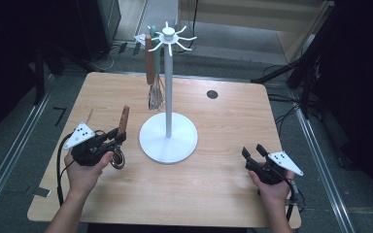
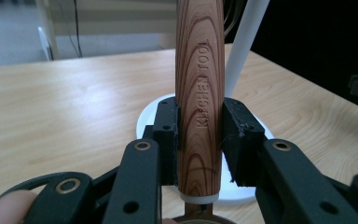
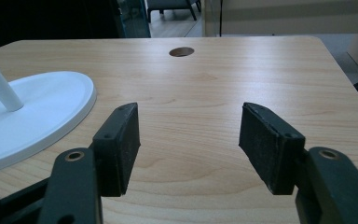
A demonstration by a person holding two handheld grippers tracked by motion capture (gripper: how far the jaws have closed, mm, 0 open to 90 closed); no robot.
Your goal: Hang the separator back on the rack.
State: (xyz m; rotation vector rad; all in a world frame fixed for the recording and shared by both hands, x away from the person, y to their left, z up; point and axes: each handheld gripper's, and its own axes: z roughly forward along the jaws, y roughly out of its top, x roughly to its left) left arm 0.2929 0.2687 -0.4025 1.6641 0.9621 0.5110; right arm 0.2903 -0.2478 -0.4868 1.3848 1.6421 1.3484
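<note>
Gripping the wooden-handled utensil (image 2: 199, 107) squarely between them, the left gripper (image 2: 199, 140)'s fingers (image 2: 168, 135) clamp its handle.

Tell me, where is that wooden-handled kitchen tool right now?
The wooden-handled tool is at the table's left in the high view, clamped in the left gripper, just left of the white stand's round base.

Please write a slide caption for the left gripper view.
Left gripper clamps a wooden utensil handle before the white stand.
</note>
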